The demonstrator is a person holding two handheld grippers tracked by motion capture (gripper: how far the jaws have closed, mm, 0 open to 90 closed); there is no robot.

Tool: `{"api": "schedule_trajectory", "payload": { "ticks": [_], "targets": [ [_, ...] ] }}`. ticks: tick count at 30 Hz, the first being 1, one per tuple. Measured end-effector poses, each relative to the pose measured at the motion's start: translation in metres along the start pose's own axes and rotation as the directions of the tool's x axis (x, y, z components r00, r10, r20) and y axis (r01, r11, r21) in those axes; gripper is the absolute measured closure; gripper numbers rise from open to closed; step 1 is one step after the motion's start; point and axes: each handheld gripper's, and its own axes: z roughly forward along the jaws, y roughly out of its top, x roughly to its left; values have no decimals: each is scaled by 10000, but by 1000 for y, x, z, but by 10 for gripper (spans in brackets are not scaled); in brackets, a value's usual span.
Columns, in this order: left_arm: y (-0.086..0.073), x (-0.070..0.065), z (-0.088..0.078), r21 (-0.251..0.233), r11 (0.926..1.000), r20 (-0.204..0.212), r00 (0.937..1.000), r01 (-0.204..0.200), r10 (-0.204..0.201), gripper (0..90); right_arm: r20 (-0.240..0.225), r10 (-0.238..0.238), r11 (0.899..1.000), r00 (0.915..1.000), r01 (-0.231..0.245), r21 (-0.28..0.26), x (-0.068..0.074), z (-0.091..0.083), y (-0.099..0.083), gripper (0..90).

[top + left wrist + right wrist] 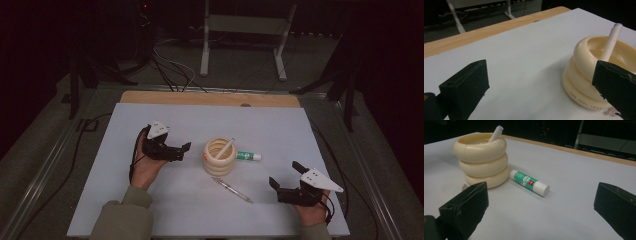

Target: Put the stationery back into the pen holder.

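Operator: Glue (529, 182) next? Where does it sit from my right claw (286, 175)?

Coach: Ahead of it, a little left of the midline between the jaws. It lies flat on the sheet with its far end just beside the foot of the cup (482, 161). That claw is wide open and holds nothing, so you're set to go in.

Operator: And the left claw (184, 151)?

Coach: Also spread open and empty, with the cup just off its right jaw. I'd leave it there, ready to steady the cup if it slides.

Operator: How should I take the glue?

Coach: It's a round tube, so I expect it to roll if one jaw touches first. Turn the claw until the jaws straddle the tube across its length. Come down low over the green label and shut evenly on the middle. Stay off the end by the cup, or your far jaw may knock into the lowest ring.

Operator: Then into the cup?

Coach: Lift, tip the glue upright, and lower it into the open side of the mouth. A marker (225, 148) already leans on the rim there, so steer away from it.

Operator: The pen (232, 190)?

Coach: It lies on the sheet just left of your right claw, apart from the cup. Don't sweep it as you reach.
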Motion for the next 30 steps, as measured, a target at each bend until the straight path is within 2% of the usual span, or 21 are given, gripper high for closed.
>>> {"api": "schedule_trajectory", "payload": {
  "ticks": [6, 7, 11, 14, 26, 30],
  "targets": [
    [-13, 1, -16, -173, 9998, -233, 9997, -39, 35, 13, -3, 8, 10000, 10000, -8, 6, 0, 0, 0, 2],
    [-20, 1, -21, -188, 9998, -344, 9994, -86, 79, 13, -5, 2, 10000, 10000, -2, 9, 1, 0, 0, 2],
    [-33, 3, -31, -3, 9995, -627, 9975, -326, 325, 13, -7, -7, 10000, 10000, 7, 22, 1, 1, 0, 2],
    [-42, 4, -40, -261, 9993, -928, 9954, -282, 256, 13, -1, -4, 10000, 10000, 4, 46, 1, 1, 0, 2],
    [-61, 12, -74, -786, 9967, -1172, 9930, -213, 120, 14, -4, -11, 10000, 10000, 11, 32, 1, 1, 1, 2],
    [-66, 15, -78, -892, 9960, -1350, 9908, -90, -31, 13, -3, -48, 10000, 10000, 48, 2, 1, 0, 1, 2]
  ]
}}
